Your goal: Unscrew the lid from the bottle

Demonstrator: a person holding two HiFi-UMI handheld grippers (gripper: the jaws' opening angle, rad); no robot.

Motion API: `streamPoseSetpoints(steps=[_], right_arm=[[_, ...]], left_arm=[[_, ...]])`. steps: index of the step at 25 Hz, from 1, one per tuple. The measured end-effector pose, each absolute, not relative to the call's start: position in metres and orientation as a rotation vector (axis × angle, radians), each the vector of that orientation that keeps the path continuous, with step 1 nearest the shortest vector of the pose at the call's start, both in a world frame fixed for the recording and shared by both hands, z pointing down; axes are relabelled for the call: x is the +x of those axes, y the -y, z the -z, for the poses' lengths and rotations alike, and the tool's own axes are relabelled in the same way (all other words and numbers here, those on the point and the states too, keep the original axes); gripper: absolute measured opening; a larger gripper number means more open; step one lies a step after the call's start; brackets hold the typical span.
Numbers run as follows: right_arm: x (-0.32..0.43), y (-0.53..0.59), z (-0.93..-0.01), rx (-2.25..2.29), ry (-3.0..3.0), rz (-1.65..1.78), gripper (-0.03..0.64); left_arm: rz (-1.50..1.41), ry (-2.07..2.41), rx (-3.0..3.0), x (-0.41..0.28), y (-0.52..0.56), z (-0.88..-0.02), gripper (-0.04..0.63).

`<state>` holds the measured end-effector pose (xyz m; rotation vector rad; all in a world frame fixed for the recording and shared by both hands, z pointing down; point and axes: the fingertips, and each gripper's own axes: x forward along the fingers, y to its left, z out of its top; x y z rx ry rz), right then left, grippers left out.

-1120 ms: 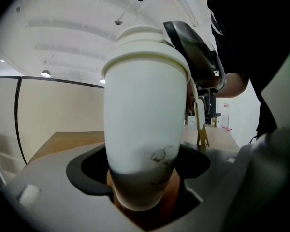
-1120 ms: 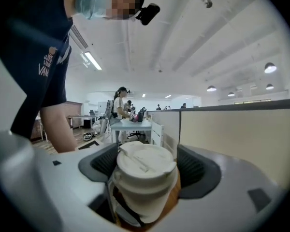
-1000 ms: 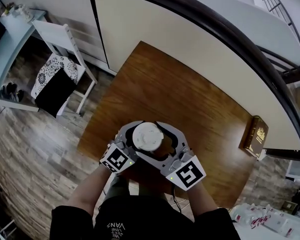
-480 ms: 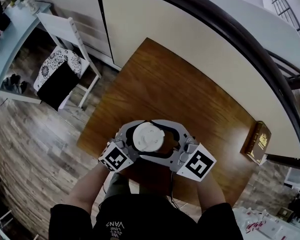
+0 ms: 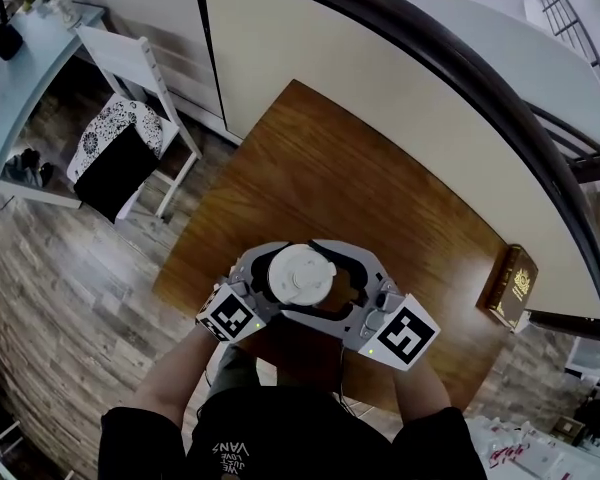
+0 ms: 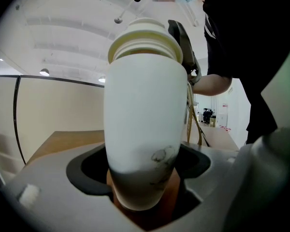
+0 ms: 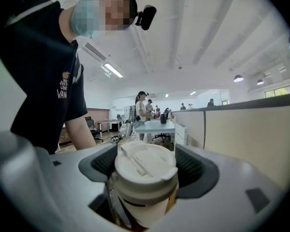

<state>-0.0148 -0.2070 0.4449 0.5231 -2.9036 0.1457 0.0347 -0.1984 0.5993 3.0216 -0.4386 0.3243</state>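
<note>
A white bottle (image 6: 142,129) with a cream screw lid (image 5: 300,275) is held upright over the near edge of the wooden table (image 5: 360,178). My left gripper (image 5: 268,280) is shut on the bottle's body, which fills the left gripper view between the dark pads (image 6: 89,170). My right gripper (image 5: 332,273) is shut on the lid (image 7: 145,168) from the other side, its grey fingers (image 5: 365,268) curving around it. The lid's flip tab faces up in the right gripper view. The bottle's base is hidden.
A brown book (image 5: 508,283) lies at the table's right edge. A white chair (image 5: 130,118) with a patterned cushion stands on the floor to the left. A cream partition wall (image 5: 400,98) runs behind the table. People and desks show far off in the right gripper view.
The right gripper has turned around the lid, its marker cube swinging outward to the right. The left gripper and the bottle have stayed in place.
</note>
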Motion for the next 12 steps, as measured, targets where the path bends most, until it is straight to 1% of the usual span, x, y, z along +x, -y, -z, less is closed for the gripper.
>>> streamPoseSetpoints(steps=[12], right_arm=[[0.008, 0.205, -0.391, 0.802, 2.978, -0.165, 0.347]], left_arm=[[-0.325, 0.409, 3.014, 0.038, 0.198, -0.596, 0.382]])
